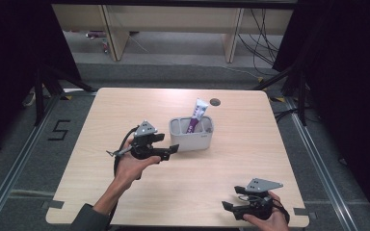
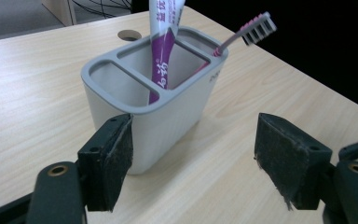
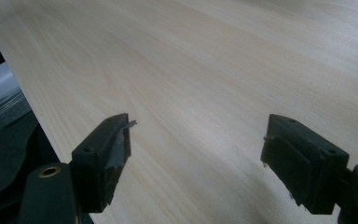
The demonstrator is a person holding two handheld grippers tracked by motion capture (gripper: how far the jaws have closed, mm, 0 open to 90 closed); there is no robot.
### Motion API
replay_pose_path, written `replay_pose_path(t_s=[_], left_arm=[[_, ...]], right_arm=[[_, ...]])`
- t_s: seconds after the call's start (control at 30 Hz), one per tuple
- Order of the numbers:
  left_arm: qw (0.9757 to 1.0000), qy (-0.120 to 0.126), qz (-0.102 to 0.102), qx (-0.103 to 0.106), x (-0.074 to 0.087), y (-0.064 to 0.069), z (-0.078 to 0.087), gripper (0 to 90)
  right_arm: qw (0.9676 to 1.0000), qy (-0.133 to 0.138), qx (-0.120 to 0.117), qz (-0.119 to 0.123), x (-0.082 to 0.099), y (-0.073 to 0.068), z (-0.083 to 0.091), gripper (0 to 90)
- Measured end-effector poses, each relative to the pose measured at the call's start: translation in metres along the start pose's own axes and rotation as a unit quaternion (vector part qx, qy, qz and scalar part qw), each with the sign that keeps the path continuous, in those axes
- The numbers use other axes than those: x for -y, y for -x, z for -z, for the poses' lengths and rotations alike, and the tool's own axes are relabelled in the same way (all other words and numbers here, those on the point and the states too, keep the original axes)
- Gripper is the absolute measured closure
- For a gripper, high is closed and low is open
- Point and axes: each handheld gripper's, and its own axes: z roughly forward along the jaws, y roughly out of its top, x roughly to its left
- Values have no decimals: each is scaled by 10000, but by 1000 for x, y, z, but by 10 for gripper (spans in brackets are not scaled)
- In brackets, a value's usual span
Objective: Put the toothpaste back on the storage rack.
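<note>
The left gripper (image 2: pixel 193 161) has its fingers spread with nothing between them, just before one grey three-compartment plastic holder (image 2: pixel 168 119) at frame centre, which contains one purple-and-white toothpaste tube (image 2: pixel 163 51) and one pink toothbrush (image 2: pixel 242 37). The right gripper (image 3: pixel 196 158), lower right, gapes empty over the pale wooden table (image 3: pixel 205 70). Grey floor lies beyond.

- The left gripper (image 1: pixel 169 145) is a black, blocky hand-held tool with a grey three-cornered plate on top and a black cable looping from its rear.
- The right gripper (image 1: pixel 227 208) has the same black body, grey plate dotted with small holes, and trailing black cable.
- Its fingers (image 3: pixel 106 156) are matte black blocks faced with worn, fraying dark pads, each fixed by small screws, with brass-ringed holes at the base.
- A dark grey-green sleeve (image 1: pixel 89 219) covers the left forearm.
</note>
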Motion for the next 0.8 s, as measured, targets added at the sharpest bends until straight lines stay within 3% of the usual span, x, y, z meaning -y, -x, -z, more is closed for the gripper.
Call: replay_pose_path(t_s=[0.23,0.8], left_arm=[[9999,-51,-77,-41,15,3,14,267],[9989,-232,-413,32,42,13,27,241]], right_arm=[[10000,-10,-35,-43,0,-1,-1,236],[10000,2,-13,15,0,0,0,235]])
